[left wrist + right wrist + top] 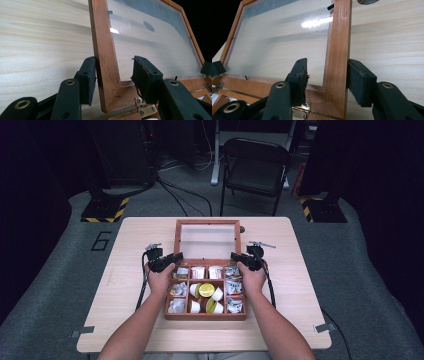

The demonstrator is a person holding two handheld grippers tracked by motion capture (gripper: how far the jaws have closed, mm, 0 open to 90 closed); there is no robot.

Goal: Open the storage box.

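Because the glass lid [207, 240] stands open at twelve o'clock of the box [205, 316], mid-desk [290, 320], my left hand-held gripper [113, 75] and right hand-held gripper [327, 75] each straddle a side rail, spread, not yet pinching. Bare desk lies behind the lid.

The table [300, 270] is brightly lit, its surroundings dark. Glare streaks the lid pane [287, 37] above the fingers [299, 72]; near jaws look soft.

Single readable sign: digit "6" [101, 240] on grey floor, just left of counter [130, 285]; nothing else legible.
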